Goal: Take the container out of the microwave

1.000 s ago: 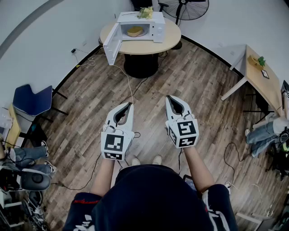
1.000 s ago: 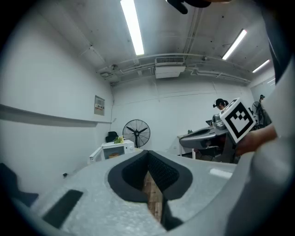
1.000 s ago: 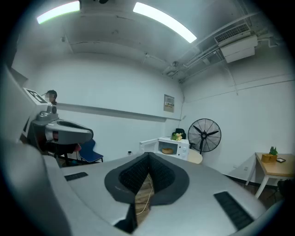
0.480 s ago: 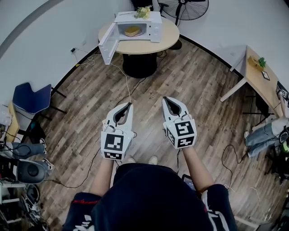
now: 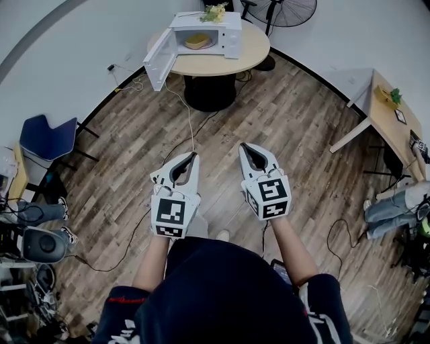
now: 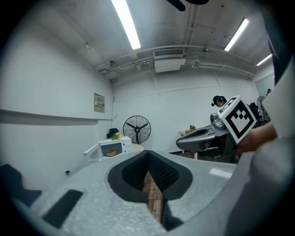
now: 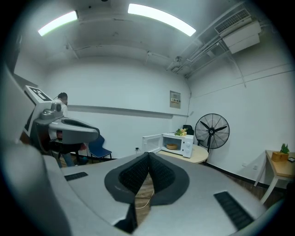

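Note:
A white microwave (image 5: 201,37) stands on a round table (image 5: 222,64) at the far end of the room, its door (image 5: 158,59) swung open to the left. A tan container (image 5: 197,41) sits inside it, also visible as the container (image 7: 171,146) in the right gripper view and the container (image 6: 111,153) in the left gripper view. My left gripper (image 5: 194,156) and right gripper (image 5: 244,146) are held side by side over the wooden floor, far short of the table. Both are shut with nothing between the fingertips.
A standing fan (image 5: 285,10) is behind the table. A cable (image 5: 191,127) runs from the table across the floor. A blue chair (image 5: 46,146) stands at the left, a wooden desk (image 5: 386,117) at the right. People's legs (image 5: 393,205) show at the right edge.
The table and microwave have shifted up in the head view. Both grippers stay shut and side by side in front of the body.

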The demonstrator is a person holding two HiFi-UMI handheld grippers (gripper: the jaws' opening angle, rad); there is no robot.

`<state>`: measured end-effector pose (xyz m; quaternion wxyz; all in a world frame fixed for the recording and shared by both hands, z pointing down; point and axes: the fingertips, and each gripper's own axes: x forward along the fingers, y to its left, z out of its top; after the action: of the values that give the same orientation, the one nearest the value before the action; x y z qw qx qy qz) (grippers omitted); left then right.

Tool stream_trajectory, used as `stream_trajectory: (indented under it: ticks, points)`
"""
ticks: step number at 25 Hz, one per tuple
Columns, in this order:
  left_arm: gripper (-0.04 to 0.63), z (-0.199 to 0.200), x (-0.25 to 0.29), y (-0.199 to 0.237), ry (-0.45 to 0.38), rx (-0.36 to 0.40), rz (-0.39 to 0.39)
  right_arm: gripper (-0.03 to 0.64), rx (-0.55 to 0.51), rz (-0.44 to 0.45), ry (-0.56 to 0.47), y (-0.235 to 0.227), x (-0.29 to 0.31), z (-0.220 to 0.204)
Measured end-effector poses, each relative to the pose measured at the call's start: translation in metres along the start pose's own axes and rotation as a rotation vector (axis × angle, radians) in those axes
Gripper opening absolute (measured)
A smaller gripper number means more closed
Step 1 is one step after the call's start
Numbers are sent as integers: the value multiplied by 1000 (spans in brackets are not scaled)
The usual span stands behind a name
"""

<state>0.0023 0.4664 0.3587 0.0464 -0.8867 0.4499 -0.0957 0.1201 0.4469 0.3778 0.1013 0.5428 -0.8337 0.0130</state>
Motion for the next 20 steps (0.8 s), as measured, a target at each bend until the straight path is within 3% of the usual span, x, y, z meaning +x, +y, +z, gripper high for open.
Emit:
stream_trajectory:
  ticks: [11, 20]
  points:
    - [14, -10, 55, 22, 28, 2, -13, 8, 1, 9, 28, -27, 51, -9]
    - [14, -24, 133, 98, 40, -11, -13, 8, -15, 19, 44, -55, 160, 2]
